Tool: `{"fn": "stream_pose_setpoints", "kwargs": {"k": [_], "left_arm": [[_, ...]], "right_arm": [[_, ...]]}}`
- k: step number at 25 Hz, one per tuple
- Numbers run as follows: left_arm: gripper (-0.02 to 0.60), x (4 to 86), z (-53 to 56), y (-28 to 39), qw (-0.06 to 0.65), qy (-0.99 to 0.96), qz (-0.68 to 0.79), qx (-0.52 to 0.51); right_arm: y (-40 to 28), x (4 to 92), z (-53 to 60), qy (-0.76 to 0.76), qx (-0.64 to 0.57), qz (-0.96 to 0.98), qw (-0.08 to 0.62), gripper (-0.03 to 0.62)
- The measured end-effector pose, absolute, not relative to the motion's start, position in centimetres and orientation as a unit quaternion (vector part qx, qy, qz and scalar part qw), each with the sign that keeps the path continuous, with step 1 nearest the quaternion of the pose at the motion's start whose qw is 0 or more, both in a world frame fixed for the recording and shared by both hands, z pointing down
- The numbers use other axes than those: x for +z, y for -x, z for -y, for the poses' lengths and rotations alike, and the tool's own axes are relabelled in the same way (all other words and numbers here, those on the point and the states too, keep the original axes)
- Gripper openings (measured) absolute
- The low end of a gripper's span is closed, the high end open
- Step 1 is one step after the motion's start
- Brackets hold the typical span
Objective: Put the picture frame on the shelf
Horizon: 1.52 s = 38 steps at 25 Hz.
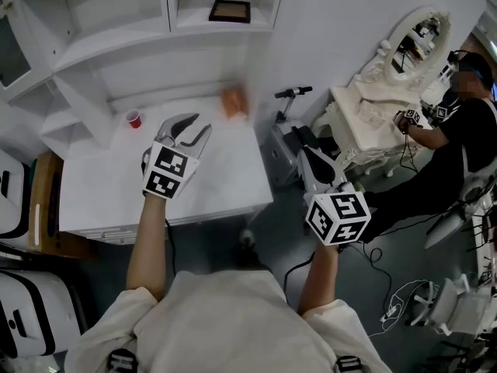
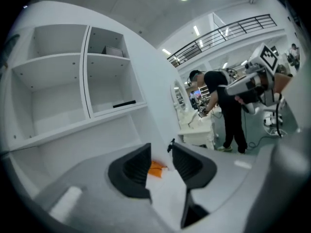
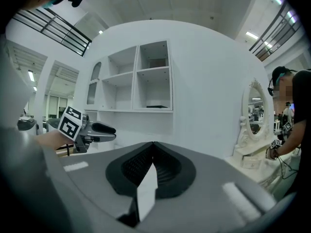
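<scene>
The dark-framed picture frame lies flat in the right-hand compartment of the white shelf unit; it shows as a thin dark slab in the left gripper view and the right gripper view. My left gripper hovers over the white table, pointing at the shelf, its jaws a little apart with nothing between them. My right gripper hangs beyond the table's right edge, jaws closed together and empty.
An orange object lies at the table's back right, a red cup at its back left. An ornate white dressing table with mirror stands to the right, with a person at it. Suitcases stand at the left.
</scene>
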<state>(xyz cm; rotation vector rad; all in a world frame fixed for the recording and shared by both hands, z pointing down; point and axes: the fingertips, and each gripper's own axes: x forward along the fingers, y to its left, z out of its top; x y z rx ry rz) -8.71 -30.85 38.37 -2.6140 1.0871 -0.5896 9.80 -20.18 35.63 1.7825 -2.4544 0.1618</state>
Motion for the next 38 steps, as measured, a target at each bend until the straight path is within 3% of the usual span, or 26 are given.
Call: {"fn": "stream_pose_setpoints", "kwargs": {"k": [17,20,38], "left_arm": [[0.069,36.5,20.1,10.9,0.123,0.918,-0.347,-0.15],[0.005,35.7,18.5,11.9,0.121,0.916,-0.358,-0.132],[0.005,32.7,11.6,15.4,0.142,0.908,-0.384,-0.09]], "right_arm": [[-6.9,36.6,12.8,-0.59,0.066,0.803,0.051,0.005],[-6.1,36.3,11.7,-0.588,0.064,0.805,0.052,0.005],[-3.1,34.9,5.9,-0.582,0.018,0.809,0.078,0.005]]}}
